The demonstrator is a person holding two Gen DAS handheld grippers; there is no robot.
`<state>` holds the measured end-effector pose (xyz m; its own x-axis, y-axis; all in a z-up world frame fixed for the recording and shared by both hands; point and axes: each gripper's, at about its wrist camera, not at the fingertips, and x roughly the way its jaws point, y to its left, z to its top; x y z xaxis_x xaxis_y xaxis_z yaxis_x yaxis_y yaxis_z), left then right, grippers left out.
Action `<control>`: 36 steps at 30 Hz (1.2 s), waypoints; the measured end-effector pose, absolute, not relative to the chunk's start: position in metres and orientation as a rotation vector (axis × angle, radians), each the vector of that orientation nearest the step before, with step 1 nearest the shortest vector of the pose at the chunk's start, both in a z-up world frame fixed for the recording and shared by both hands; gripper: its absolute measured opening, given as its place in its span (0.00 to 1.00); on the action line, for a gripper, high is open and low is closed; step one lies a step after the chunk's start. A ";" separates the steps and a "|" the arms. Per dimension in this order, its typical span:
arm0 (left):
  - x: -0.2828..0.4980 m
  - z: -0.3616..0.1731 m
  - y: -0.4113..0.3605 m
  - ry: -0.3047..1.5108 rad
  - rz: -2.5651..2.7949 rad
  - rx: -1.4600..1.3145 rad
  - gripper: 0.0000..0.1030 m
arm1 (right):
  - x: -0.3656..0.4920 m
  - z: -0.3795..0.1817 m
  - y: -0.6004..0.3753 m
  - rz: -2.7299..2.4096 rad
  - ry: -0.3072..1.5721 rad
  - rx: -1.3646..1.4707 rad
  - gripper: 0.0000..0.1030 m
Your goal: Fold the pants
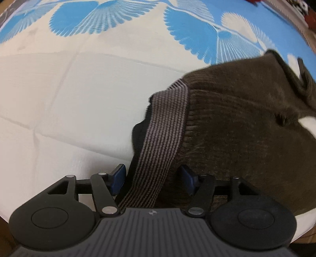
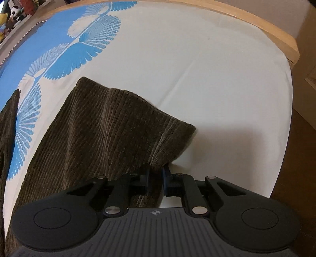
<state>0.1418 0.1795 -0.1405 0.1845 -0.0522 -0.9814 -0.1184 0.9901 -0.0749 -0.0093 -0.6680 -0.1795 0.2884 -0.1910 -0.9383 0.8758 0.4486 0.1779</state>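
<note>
Dark brown corduroy pants (image 1: 246, 118) lie on the bed. In the left wrist view their striped grey waistband (image 1: 162, 134) runs between the blue pads of my left gripper (image 1: 152, 179), whose jaws stand apart around it. In the right wrist view a pant leg (image 2: 102, 134) stretches from the lower left to its hem end, and my right gripper (image 2: 156, 178) is shut on the hem corner. A second strip of the pants (image 2: 7, 122) shows at the far left.
The bed sheet (image 2: 207, 79) is white with a blue feather print (image 1: 88, 17). A wooden bed rim (image 2: 266, 29) curves along the far right edge. Stuffed toys (image 2: 13, 13) sit beyond the bed's far left corner.
</note>
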 end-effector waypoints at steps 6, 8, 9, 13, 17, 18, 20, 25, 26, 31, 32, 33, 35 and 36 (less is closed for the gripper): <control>0.128 -0.098 0.160 1.236 -0.006 -0.127 0.26 | -0.032 -0.133 -0.673 -0.914 0.800 0.778 0.09; 0.116 -0.082 0.156 1.188 -0.004 -0.117 0.26 | -0.040 -0.128 -0.672 -0.960 0.787 0.739 0.09; 0.112 -0.082 0.154 1.197 -0.002 -0.103 0.26 | -0.043 -0.129 -0.672 -0.967 0.801 0.723 0.09; 0.109 -0.105 0.149 1.347 -0.028 -0.003 0.37 | -0.036 -0.154 -0.668 -0.977 1.015 0.657 0.17; 0.112 -0.081 0.181 1.226 0.035 -0.222 0.49 | -0.032 -0.133 -0.660 -1.067 0.945 0.534 0.24; 0.113 -0.078 0.186 1.204 0.032 -0.272 0.56 | -0.032 -0.120 -0.655 -1.064 0.879 0.513 0.26; 0.116 -0.078 0.189 1.198 0.044 -0.323 0.57 | -0.027 -0.099 -0.644 -1.016 0.768 0.522 0.30; 0.135 -0.070 0.189 1.130 0.060 -0.389 0.57 | 0.009 -0.044 -0.586 -0.675 0.583 0.542 0.31; 0.142 -0.070 0.188 1.125 0.052 -0.424 0.57 | 0.020 -0.032 -0.566 -0.576 0.563 0.535 0.31; 0.183 -0.095 0.189 1.174 0.082 -0.566 0.59 | 0.069 0.007 -0.464 -0.135 0.545 0.475 0.31; 0.190 -0.101 0.187 1.186 0.083 -0.559 0.64 | 0.075 0.010 -0.447 -0.065 0.541 0.453 0.31; 0.197 -0.106 0.184 1.199 0.087 -0.543 0.72 | 0.083 0.009 -0.424 0.020 0.540 0.426 0.31; 0.208 -0.111 0.175 1.188 0.091 -0.499 0.75 | 0.093 0.003 -0.387 0.145 0.563 0.384 0.31; 0.214 -0.113 0.171 1.184 0.082 -0.478 0.75 | 0.099 -0.004 -0.371 0.194 0.582 0.350 0.31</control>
